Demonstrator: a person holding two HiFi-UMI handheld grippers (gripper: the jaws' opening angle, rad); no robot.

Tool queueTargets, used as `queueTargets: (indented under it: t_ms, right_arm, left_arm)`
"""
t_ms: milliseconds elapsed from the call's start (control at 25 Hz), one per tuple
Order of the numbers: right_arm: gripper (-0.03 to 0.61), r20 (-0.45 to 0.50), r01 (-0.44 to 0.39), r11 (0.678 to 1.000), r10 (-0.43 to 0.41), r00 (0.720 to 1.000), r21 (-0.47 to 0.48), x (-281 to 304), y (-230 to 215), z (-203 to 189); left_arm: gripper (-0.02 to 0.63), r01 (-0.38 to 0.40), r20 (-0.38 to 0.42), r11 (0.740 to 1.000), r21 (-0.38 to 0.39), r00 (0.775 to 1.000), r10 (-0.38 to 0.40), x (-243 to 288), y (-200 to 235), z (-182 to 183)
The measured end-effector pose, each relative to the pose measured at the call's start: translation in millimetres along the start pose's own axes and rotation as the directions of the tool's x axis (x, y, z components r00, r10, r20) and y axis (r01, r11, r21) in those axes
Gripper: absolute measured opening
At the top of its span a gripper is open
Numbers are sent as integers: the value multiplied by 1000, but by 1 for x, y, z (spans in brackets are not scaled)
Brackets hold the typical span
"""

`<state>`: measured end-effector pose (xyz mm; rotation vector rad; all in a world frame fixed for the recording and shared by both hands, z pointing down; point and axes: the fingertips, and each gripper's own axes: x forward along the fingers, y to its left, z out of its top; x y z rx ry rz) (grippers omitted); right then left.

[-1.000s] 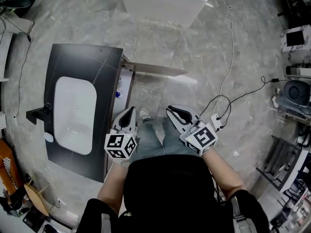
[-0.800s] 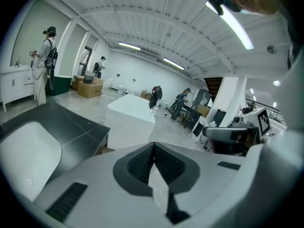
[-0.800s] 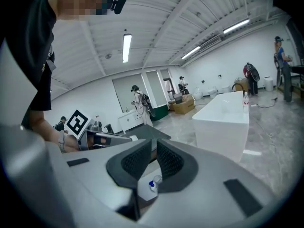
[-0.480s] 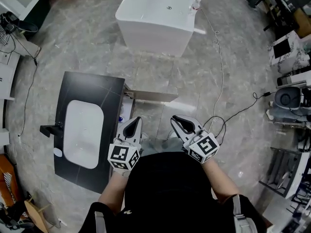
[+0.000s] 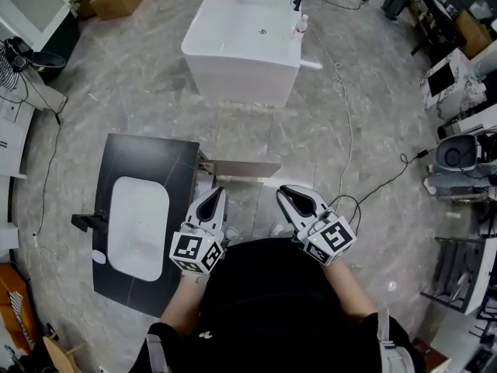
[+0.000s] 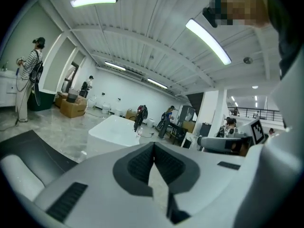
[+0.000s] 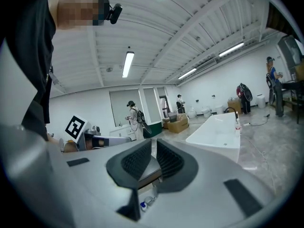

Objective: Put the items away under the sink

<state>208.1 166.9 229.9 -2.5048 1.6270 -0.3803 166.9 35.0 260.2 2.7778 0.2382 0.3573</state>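
Rising and drawing back, the head camera is taking in more floor than a second ago: the sink (image 5: 138,228) is shrinking toward the lower left, and the whole bathtub (image 5: 241,76) is showing at the top, where only its near wall was showing before. Both tongs are staying close in front of the person.

The left tongs (image 5: 220,192) are sitting with their tips pressed together and nothing between them. The right tongs (image 5: 283,189) are drawn in to a thin slit, also gripping nothing.

The cabinet door (image 5: 241,165) is standing open beside the sink. Through the right gripper view, a small blue-capped item (image 7: 142,205) is lying low inside the cabinet (image 5: 203,181), with something pale just beside it that is too small to name. So at least some of the items are probably already sitting under the sink.

That item is looking small, light and rigid, likely smooth plastic and a little slippery. Gripping across its body below the cap is seeming the safest hold.

A bottle (image 5: 300,26) is standing on the bathtub rim, well apart from both tongs.
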Motion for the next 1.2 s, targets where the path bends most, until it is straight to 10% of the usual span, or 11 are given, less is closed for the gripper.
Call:
queueTargets:
  t_ms: [720,1200]
  right_arm:
    - [52,21,10,999,-10,1000,-34,-3,-3,6]
    - [52,25,9,1000,-8,1000,-23,-21,-4,0]
  left_arm:
    - [21,64,33,994,89,997,-68,5,-26,20]
    - [21,-25,-15,991,130,1000,27,-1,-23,4]
